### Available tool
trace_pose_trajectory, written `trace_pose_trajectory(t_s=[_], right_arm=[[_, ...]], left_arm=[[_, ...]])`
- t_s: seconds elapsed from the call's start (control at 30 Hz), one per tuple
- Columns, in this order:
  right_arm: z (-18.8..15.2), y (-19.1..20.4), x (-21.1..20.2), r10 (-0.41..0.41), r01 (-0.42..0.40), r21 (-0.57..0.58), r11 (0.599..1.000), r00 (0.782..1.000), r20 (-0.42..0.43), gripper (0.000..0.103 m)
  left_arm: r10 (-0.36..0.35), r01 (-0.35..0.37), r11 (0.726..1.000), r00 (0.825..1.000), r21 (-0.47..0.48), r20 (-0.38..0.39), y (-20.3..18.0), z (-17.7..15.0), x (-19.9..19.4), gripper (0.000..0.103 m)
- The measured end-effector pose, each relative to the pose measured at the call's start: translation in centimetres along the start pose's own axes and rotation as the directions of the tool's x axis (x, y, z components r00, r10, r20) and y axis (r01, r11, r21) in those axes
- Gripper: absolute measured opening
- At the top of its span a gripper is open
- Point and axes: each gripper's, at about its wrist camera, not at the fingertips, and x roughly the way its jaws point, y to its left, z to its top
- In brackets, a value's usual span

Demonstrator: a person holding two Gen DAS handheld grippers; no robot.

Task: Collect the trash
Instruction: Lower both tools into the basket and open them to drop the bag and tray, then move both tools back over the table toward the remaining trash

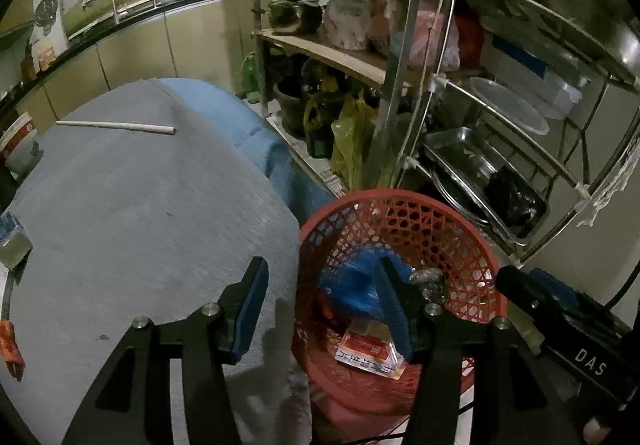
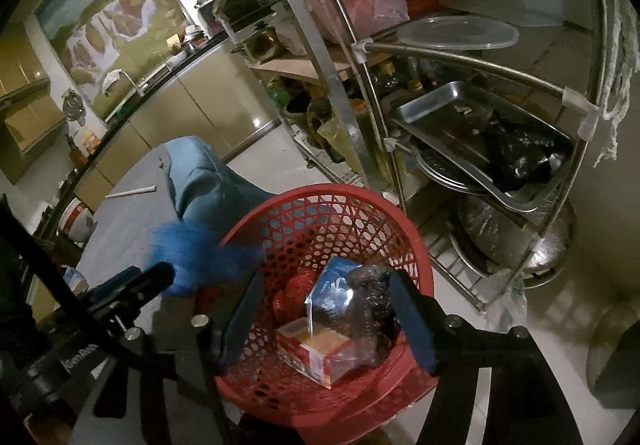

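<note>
I am holding my left claw (image 1: 320,309) partly spread and it is pinching nothing; it is hanging over the near edge where the grey table (image 1: 132,205) meets the red basket (image 1: 472,253). My right claw (image 2: 326,319) is spread too, holding nothing, right above the basket. The trash, a small box (image 2: 316,355) and a blue wrapper (image 1: 352,285), is lying inside the basket, under my claws.

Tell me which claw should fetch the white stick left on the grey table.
Probably left. The left claw sits open and empty at the table's edge facing the white stick; the right claw hangs over the red basket.
</note>
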Motion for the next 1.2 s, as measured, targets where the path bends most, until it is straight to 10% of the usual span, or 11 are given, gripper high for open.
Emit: trace_pose_trajectory(t_s=[0.87, 1.2], right_arm=[[-2.5, 10.0, -4.2, 0.073, -0.065, -0.167, 0.984, 0.996, 0.045, 0.079], [-5.1, 15.3, -3.6, 0.097, -0.097, -0.265, 0.959, 0.995, -0.011, 0.082]], left_arm=[[0.120, -0.105, 0.982, 0.989, -0.158, 0.089, 10.8, -3.8, -9.1, 0.067], [0.257, -0.212, 0.913, 0.962, -0.347, 0.089, 21.1, -9.0, -13.6, 0.078]])
